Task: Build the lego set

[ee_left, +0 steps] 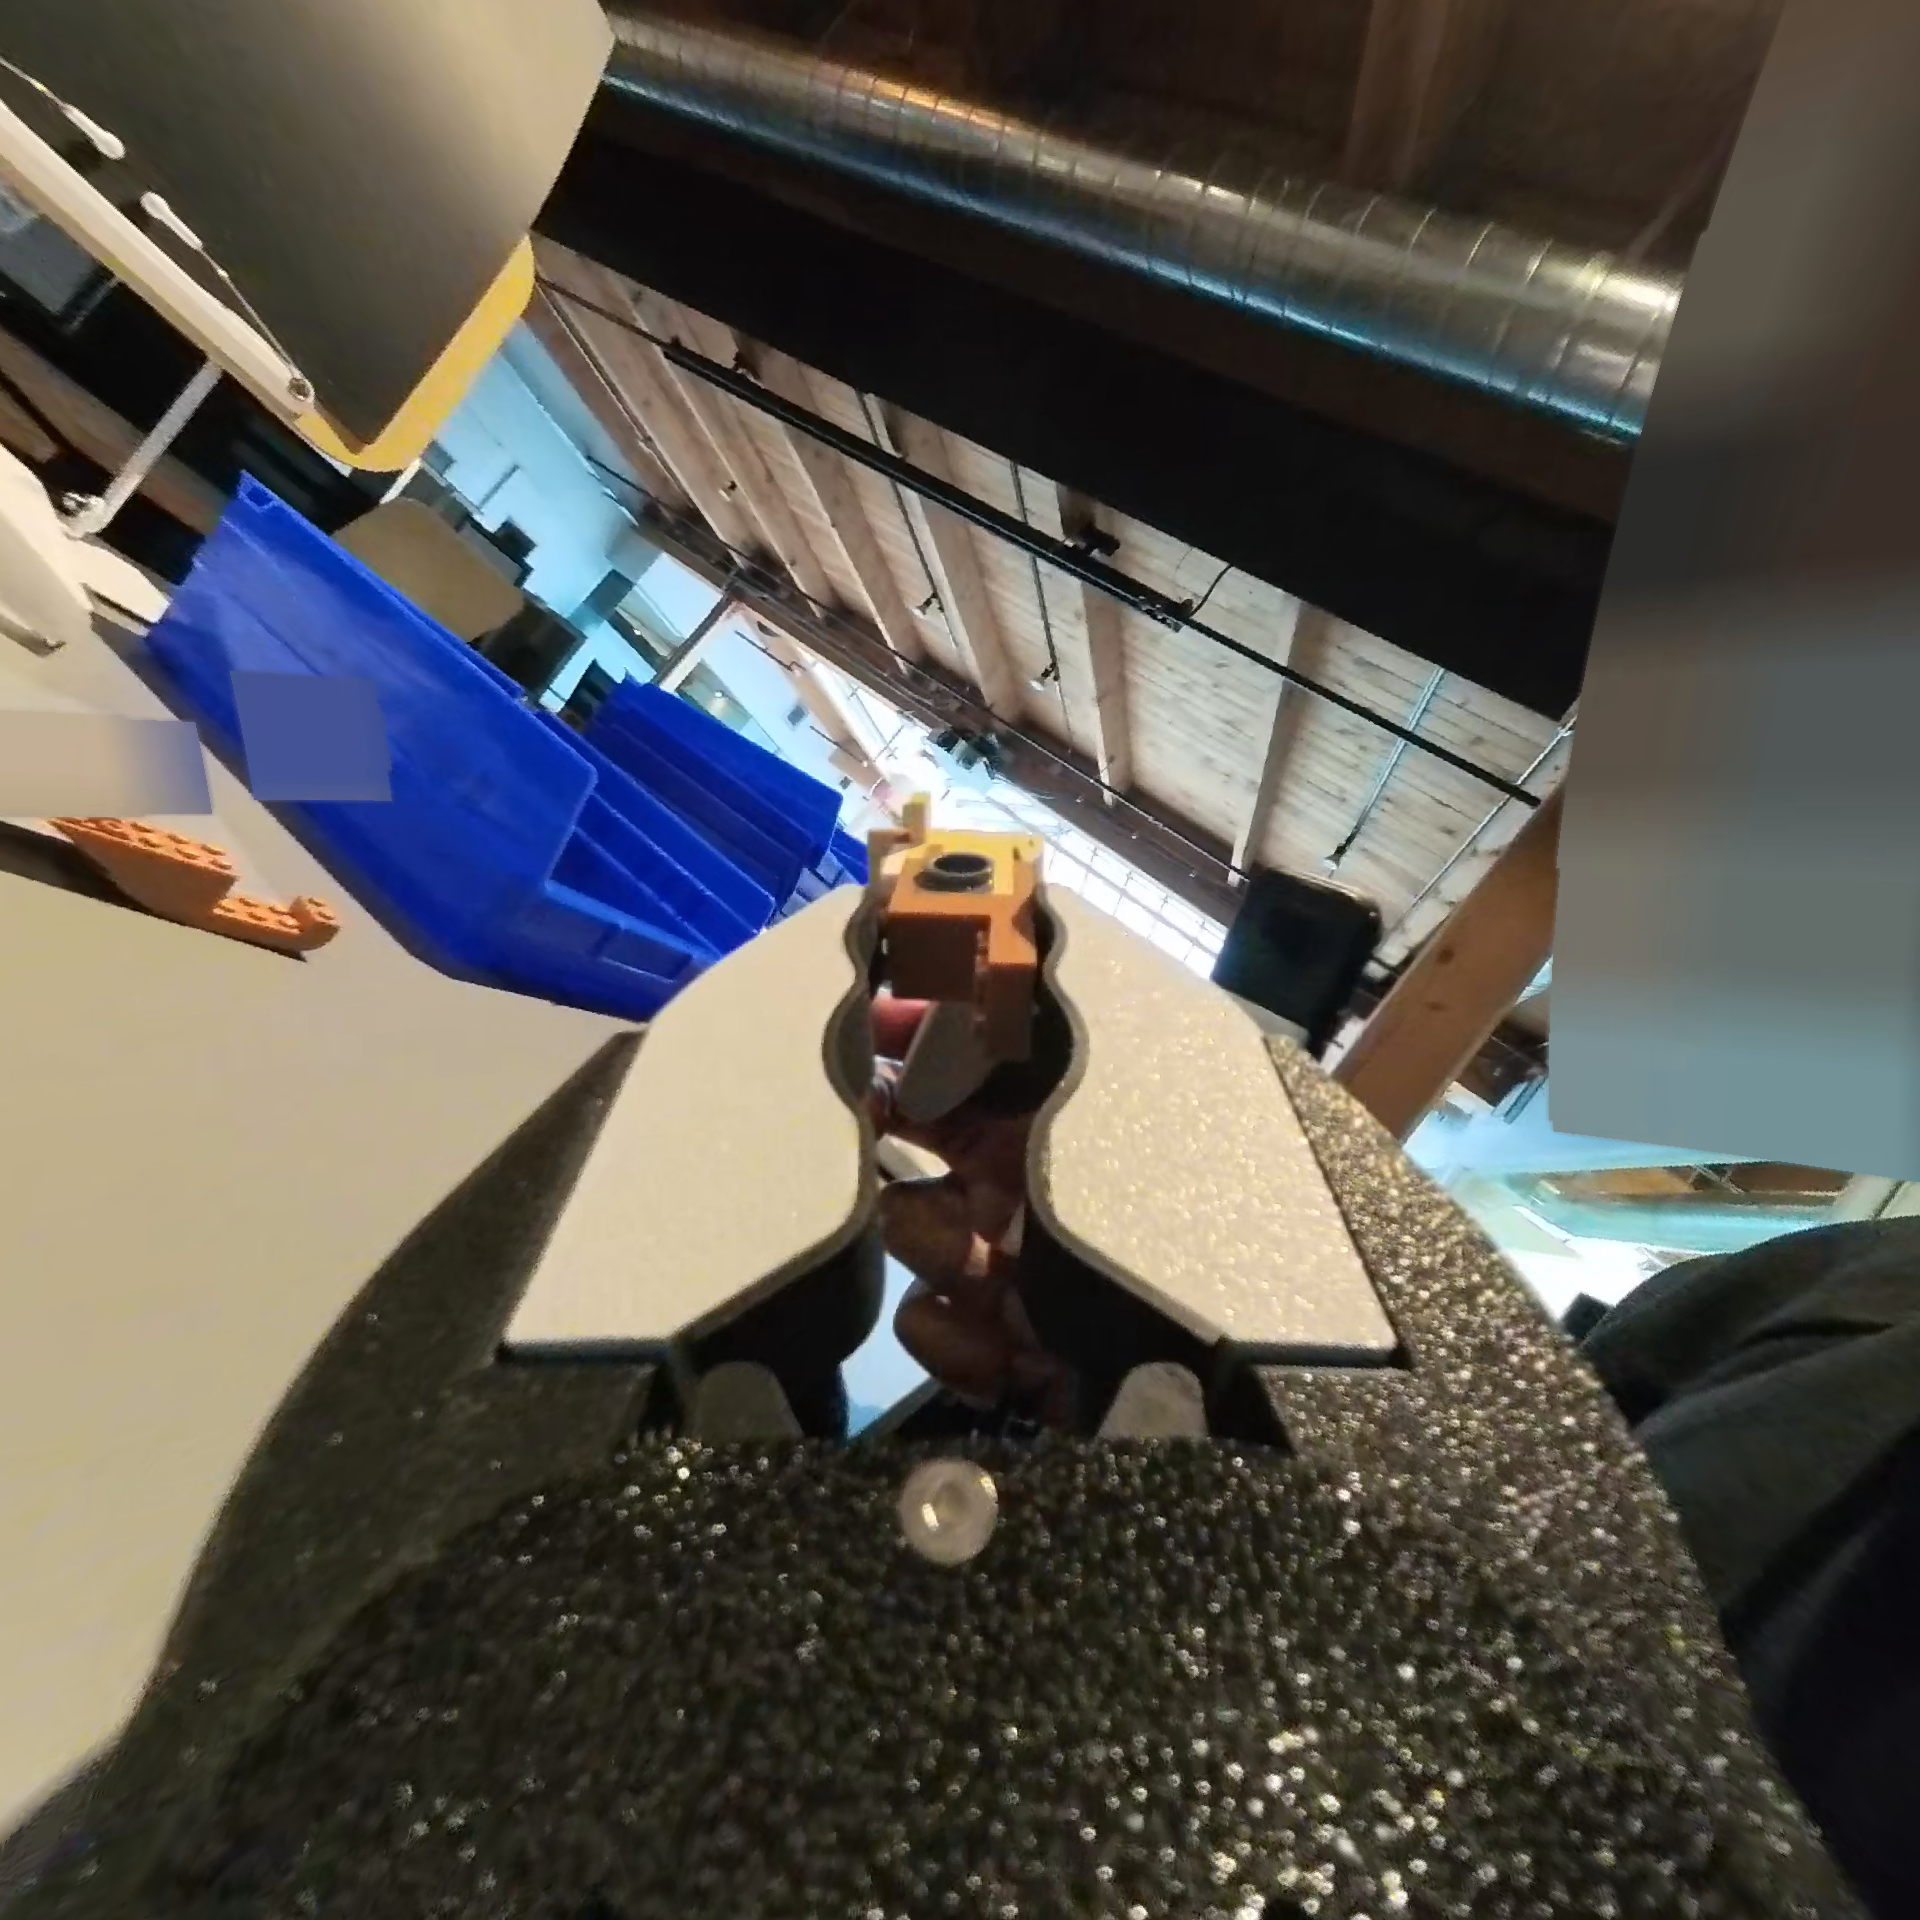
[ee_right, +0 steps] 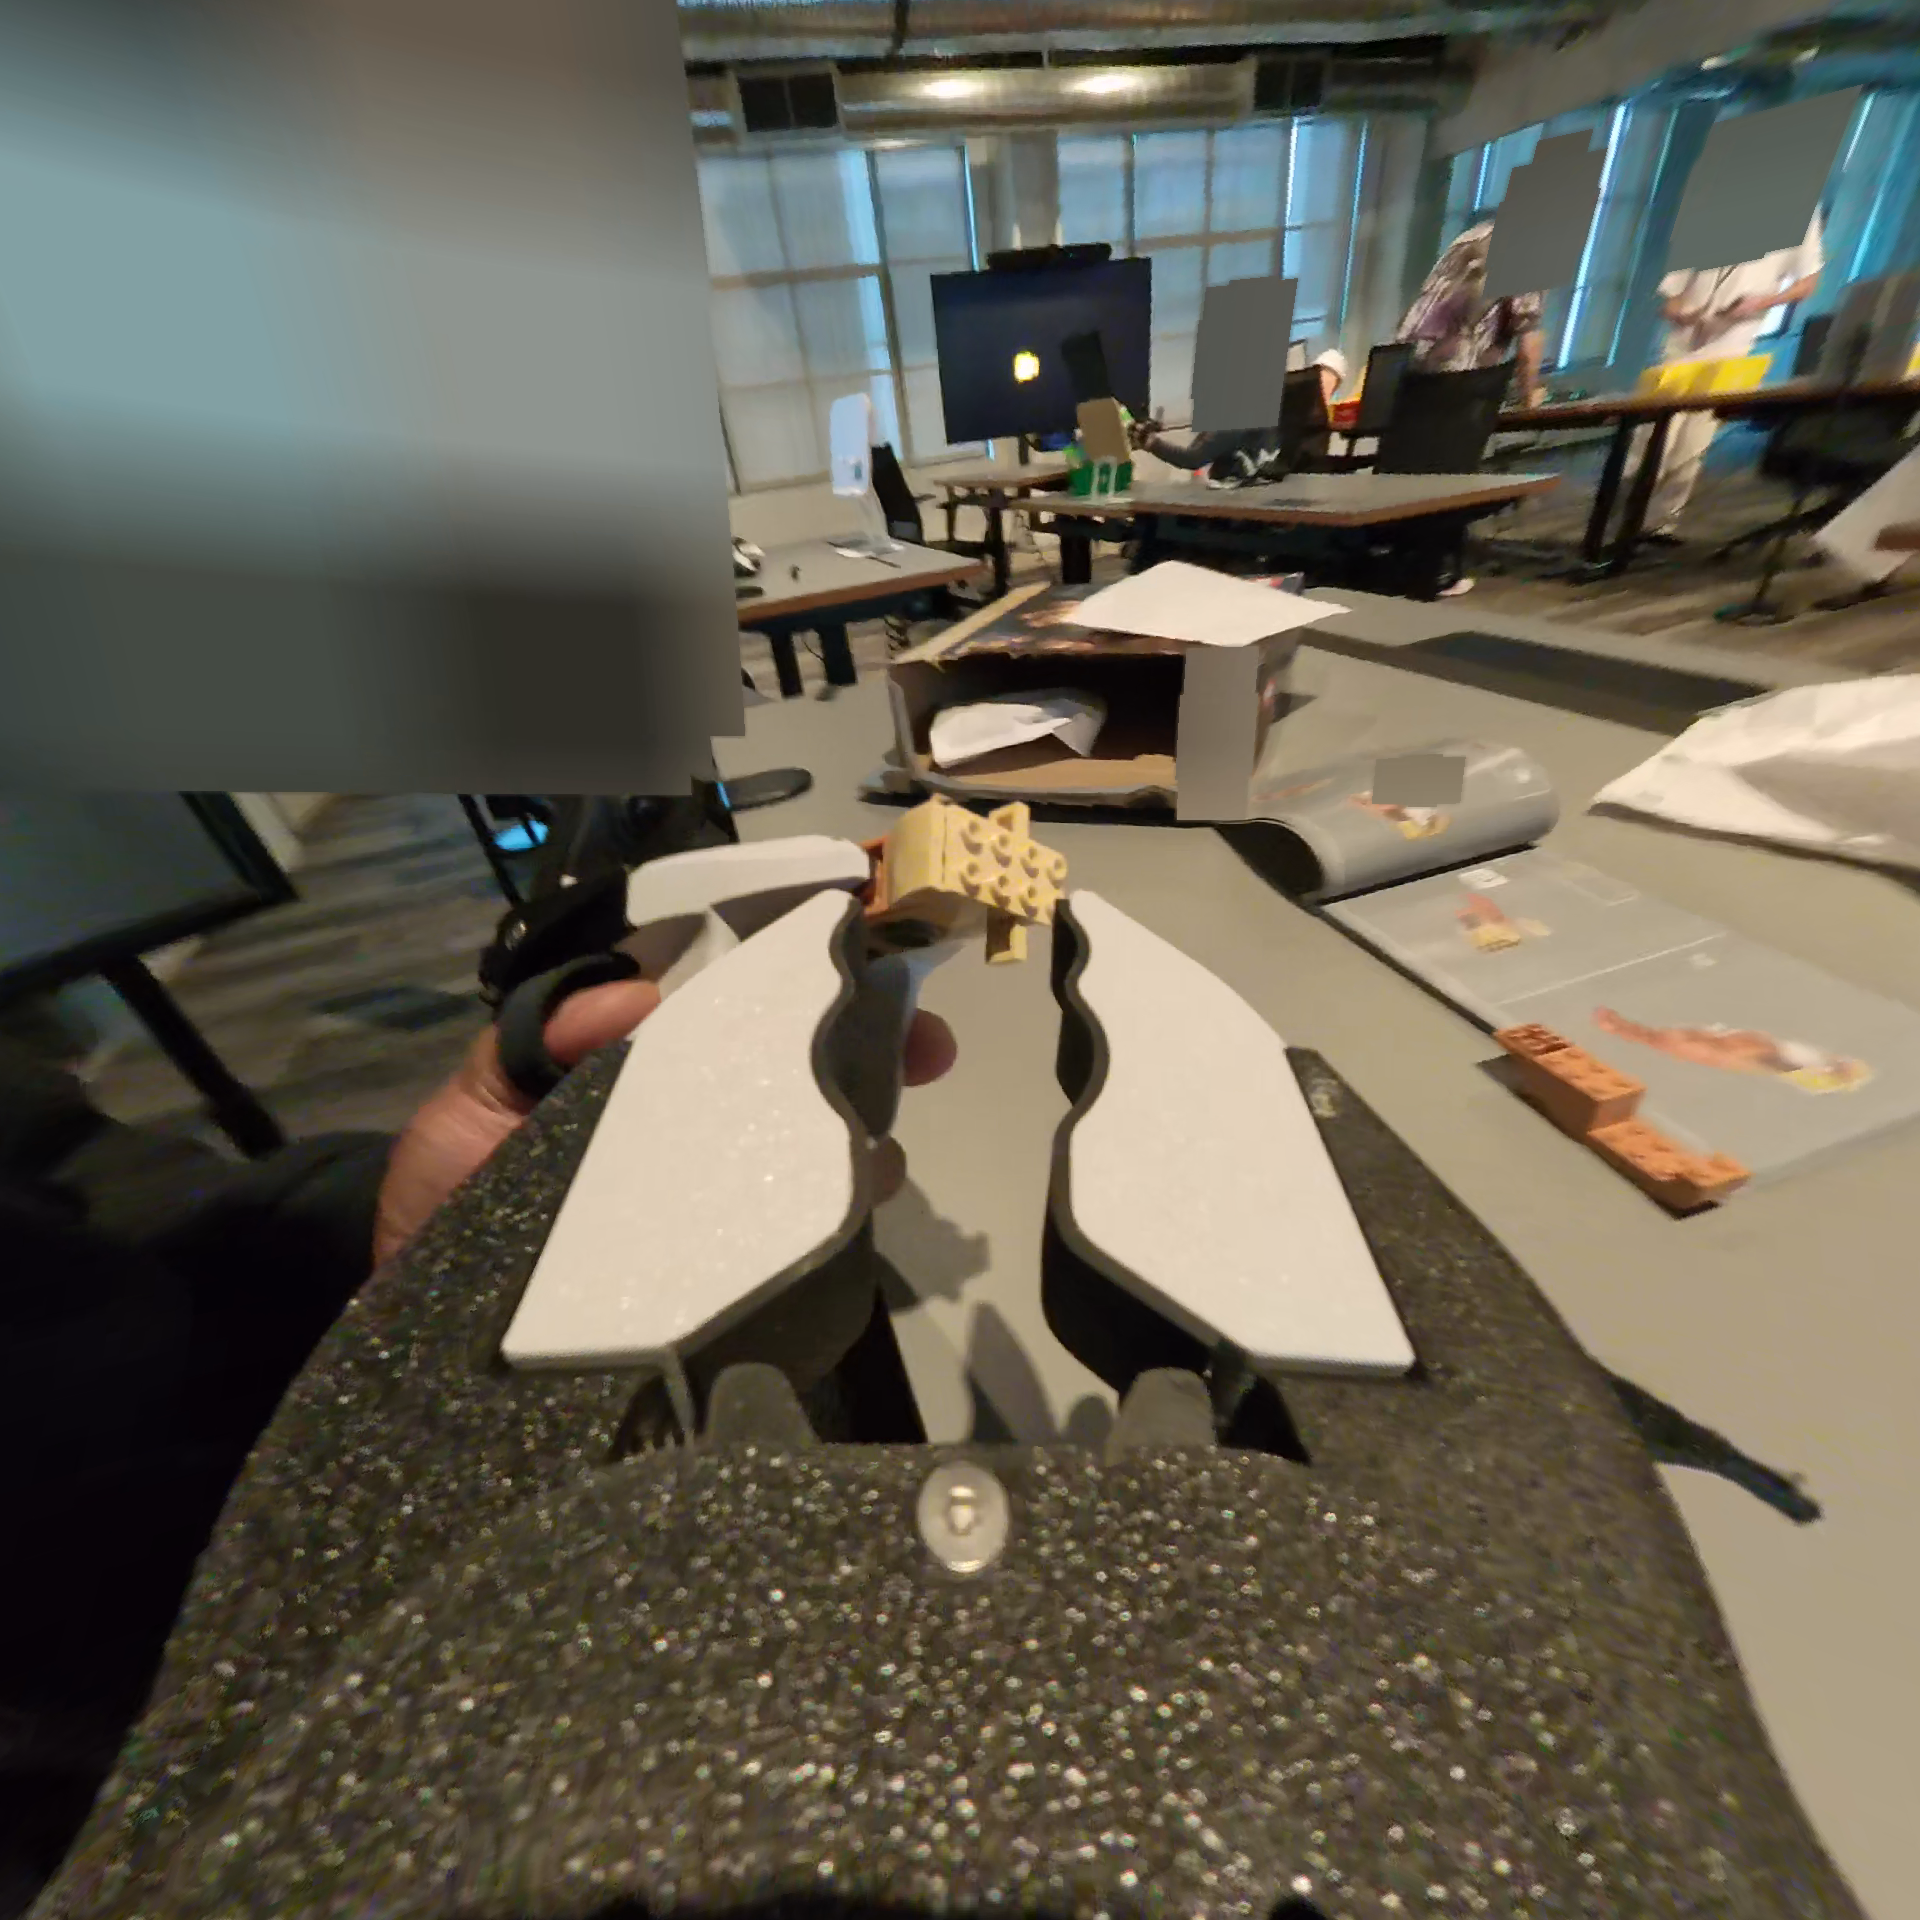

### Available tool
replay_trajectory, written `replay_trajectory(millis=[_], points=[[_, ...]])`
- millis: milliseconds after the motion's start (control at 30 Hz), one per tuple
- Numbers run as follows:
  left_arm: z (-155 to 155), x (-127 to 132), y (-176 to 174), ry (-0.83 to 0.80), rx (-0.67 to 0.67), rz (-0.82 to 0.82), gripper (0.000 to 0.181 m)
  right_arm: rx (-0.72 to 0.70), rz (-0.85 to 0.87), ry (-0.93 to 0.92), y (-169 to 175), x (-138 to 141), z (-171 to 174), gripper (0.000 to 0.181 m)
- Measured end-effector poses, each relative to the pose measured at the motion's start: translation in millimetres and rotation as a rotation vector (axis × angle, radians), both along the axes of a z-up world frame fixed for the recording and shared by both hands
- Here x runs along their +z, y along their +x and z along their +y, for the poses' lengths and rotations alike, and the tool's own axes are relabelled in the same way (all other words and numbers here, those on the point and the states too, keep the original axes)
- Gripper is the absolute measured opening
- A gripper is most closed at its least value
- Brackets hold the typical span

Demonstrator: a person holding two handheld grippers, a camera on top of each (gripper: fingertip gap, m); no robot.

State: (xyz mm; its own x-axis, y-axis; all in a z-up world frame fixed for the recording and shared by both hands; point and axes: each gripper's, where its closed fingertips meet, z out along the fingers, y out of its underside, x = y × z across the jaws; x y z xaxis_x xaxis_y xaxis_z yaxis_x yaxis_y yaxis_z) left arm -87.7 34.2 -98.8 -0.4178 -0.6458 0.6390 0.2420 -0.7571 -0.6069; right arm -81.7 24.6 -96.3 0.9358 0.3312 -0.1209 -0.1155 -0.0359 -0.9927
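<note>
Left wrist view: the left claw [ee_left: 954, 940], nearest the lens and tilted up toward the ceiling, has its fingers closed on a small brick assembly [ee_left: 951, 925], orange-brown with a yellow and tan part behind, pinched at the fingertips. At the left edge of the bench [ee_left: 208, 1195] lies an orange-brown studded plate [ee_left: 223, 894]. Just right of it stand blue plastic bins [ee_left: 499, 769] in a row; their contents are hidden. One bin carries a label that is masked.

Right wrist view: the right claw [ee_right: 951, 935] stands open with a clear gap between its fingers, holding nothing. At far left a person's hand [ee_right: 499, 1081] grips the other claw, whose grey fingers [ee_right: 727, 868] clamp the tan and brown brick assembly [ee_right: 977, 873] just beyond the right claw's fingertips, above the bench [ee_right: 1143, 935]. Toward the far edge of the bench lies an opened cardboard box [ee_right: 1049, 769] on its side, with crumpled white paper [ee_right: 1013, 727] inside and a white sheet [ee_right: 1184, 613] on top. To its right an open instruction booklet [ee_right: 1538, 966] lies flat; its print is too small to read. Orange-brown stepped bricks [ee_right: 1610, 1117] rest on the booklet's near corner. A white bag [ee_right: 1787, 769] lies at the right edge.
</note>
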Motion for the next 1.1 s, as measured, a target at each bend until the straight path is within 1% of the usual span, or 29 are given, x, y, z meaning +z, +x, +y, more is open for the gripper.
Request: replay_trajectory(millis=[167, 300, 400, 633, 700, 933, 1000, 1100], points=[[-2, -2, 1, -0.007, -0.005, 0.001, 0.026, -0.026, -0.020, 0.014, 1, 1, 0, 0.029], [-3, -3, 2, -0.002, 0.001, 0.007, 0.026, -0.050, -0.095, 0.031, -1, 1, 0, 0.017], [-4, -3, 2, 0.015, 0.003, 0.009, 0.026, -0.068, -0.147, 0.039, -2, 2, -1, 0.015], [-10, 1, 0, 0.122, 0.035, 0.016, 0.029, -0.058, -0.164, 0.059, -3, 7, -5, 0.014], [-10, 1, 0, 0.165, 0.055, 0.023, 0.026, -0.056, -0.159, 0.050, -3, 7, -6, 0.014], [-11, -1, 1, 0.384, 0.151, 0.074, 0.026, -0.051, -0.153, -0.033, -1, 2, -7, 0.014], [-12, -2, 2, 0.412, 0.156, 0.085, 0.026, -0.050, -0.146, -0.056, 0, 0, -8, 0.014], [-13, -3, 2, 0.405, 0.144, 0.086, 0.026, -0.046, -0.140, -0.060, 0, 0, -8, 0.014]])
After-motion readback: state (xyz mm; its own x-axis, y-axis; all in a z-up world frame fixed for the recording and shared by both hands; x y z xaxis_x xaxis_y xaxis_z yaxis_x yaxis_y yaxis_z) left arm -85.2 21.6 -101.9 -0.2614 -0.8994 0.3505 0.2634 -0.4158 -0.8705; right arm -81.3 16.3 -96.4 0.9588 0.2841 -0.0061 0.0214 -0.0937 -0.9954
